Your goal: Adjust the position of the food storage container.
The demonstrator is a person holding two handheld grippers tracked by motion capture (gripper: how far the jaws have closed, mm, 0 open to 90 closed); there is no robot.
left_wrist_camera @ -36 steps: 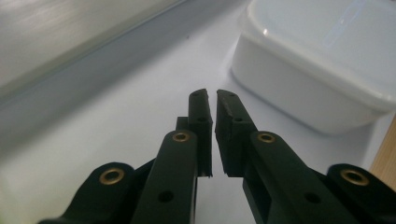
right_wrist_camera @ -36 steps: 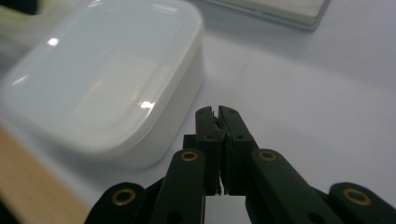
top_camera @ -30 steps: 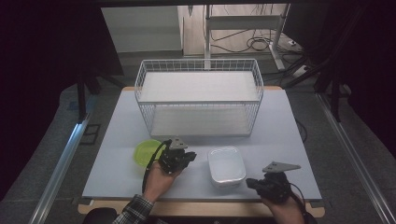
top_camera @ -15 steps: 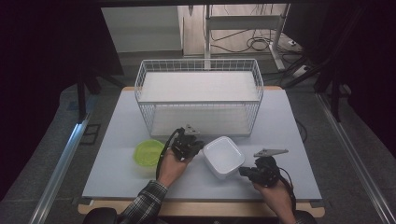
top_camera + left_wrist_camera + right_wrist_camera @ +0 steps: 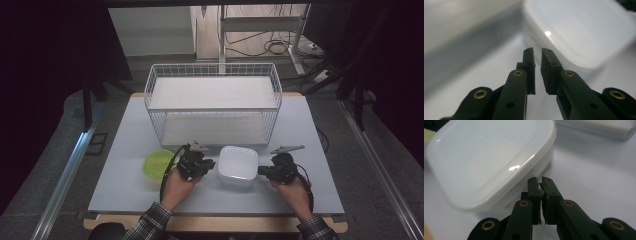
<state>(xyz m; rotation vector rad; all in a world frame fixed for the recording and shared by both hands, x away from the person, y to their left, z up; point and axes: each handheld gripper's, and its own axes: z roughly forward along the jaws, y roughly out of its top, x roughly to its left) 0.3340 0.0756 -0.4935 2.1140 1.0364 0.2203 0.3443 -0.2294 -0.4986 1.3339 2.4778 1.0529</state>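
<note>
A white lidded container (image 5: 238,165) (image 5: 486,162) (image 5: 579,30) sits on the table in front of the wire basket. My left gripper (image 5: 209,164) (image 5: 537,50) is at its left side. Its jaws have just eased apart to a thin slit, there is nothing between them, and the tips are just short of the container's wall. My right gripper (image 5: 260,171) (image 5: 539,180) is shut, with its tips against the container's right side just under the lid's rim. A lime-green bowl (image 5: 159,163) lies left of the left hand.
A white wire basket (image 5: 212,102) stands across the back half of the light table (image 5: 125,195). Its base shows blurred in the right gripper view (image 5: 599,127). Both forearms come in over the table's front edge.
The left gripper moved right, from over the green bowl to the container's left side. The right gripper moved left and away up to the container. The container shifted toward the basket.
</note>
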